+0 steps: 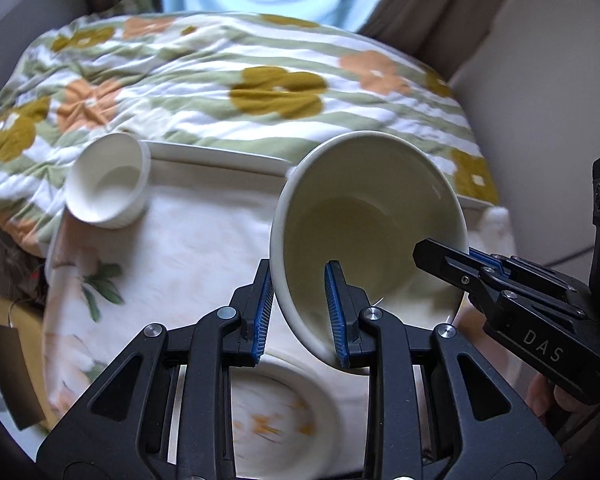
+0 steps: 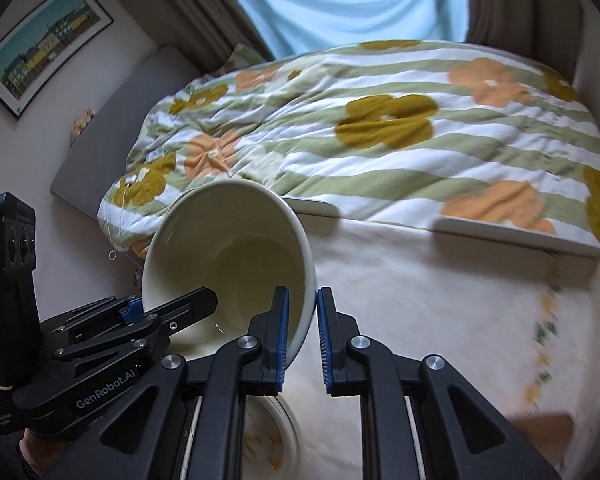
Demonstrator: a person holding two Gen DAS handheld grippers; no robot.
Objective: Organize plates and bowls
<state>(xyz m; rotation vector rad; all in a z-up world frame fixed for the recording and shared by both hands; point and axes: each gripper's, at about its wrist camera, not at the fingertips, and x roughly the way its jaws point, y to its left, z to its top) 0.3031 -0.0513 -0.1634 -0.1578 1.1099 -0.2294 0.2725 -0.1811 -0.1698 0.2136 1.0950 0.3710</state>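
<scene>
Centrally, a deep cream bowl is held tilted, its mouth toward both cameras, glazed pale yellow-cream inside with a plain rounded rim. The left gripper pinches the rim's left wall, one blue pad inside and one outside; the right gripper clamps the opposite wall the same way, its jaws narrow on the wall. The bowl hangs clear above a floral tablecloth.

Only the left wrist view shows a small white ribbed bowl, beyond and left of the left gripper, resting at the cloth's far edge against a white tray rim. Only the right wrist view shows a framed picture on the wall.

Directly beneath both grippers lies a patterned plate, largely masked by the fingers. Beyond the cloth spreads a striped flowered quilt.
</scene>
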